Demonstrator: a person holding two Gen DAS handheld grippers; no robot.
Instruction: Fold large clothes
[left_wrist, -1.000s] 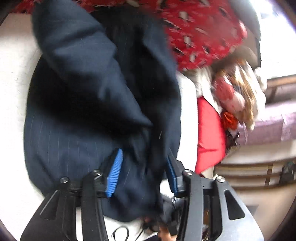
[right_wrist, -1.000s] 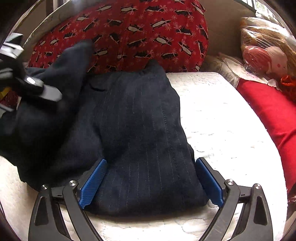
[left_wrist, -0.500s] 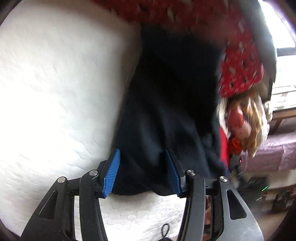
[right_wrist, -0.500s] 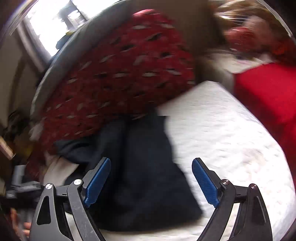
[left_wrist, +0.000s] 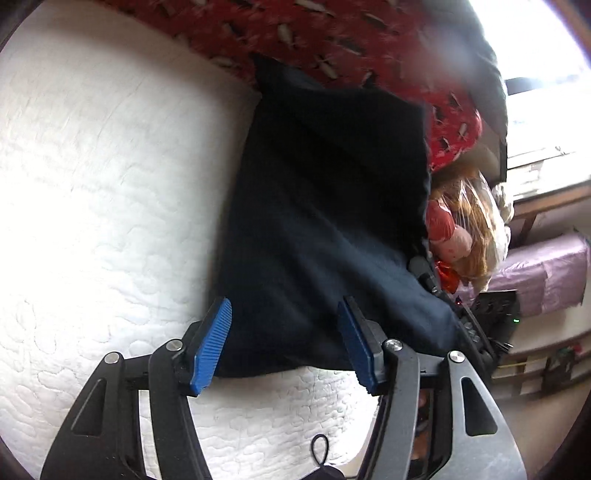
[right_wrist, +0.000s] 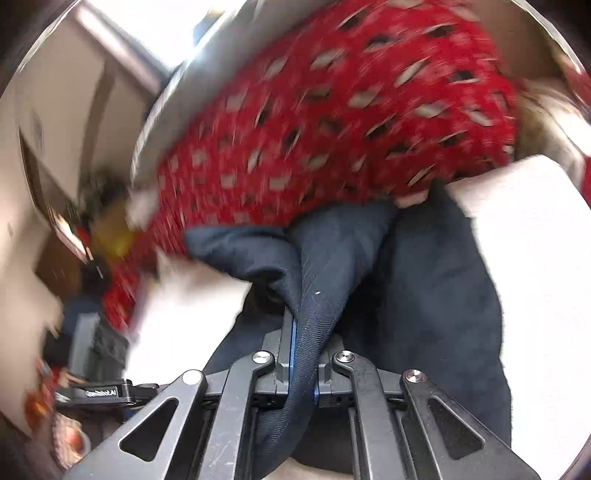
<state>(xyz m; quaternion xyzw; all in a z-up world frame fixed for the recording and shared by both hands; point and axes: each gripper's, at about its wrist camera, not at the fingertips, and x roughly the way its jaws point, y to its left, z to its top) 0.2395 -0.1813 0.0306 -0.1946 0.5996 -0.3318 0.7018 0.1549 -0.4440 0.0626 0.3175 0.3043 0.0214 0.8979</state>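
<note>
A dark navy garment (left_wrist: 325, 221) lies folded on the white quilted bed (left_wrist: 103, 192). My left gripper (left_wrist: 284, 343) is open, its blue pads either side of the garment's near edge, holding nothing. My right gripper (right_wrist: 303, 354) is shut on a bunched fold of the same navy garment (right_wrist: 436, 288), which rises in a ridge from between the jaws. The right gripper's black frame (left_wrist: 469, 325) shows at the garment's right edge in the left wrist view.
A red patterned pillow (left_wrist: 369, 48) lies behind the garment, also in the right wrist view (right_wrist: 332, 129). A doll in plastic wrap (left_wrist: 465, 229) and a purple-covered surface (left_wrist: 546, 266) are at the right. Furniture clutter (right_wrist: 74, 258) is left of the bed.
My right gripper has closed on a fold of the navy garment; it was open half a second ago. The left gripper has stayed open and shifted little.
</note>
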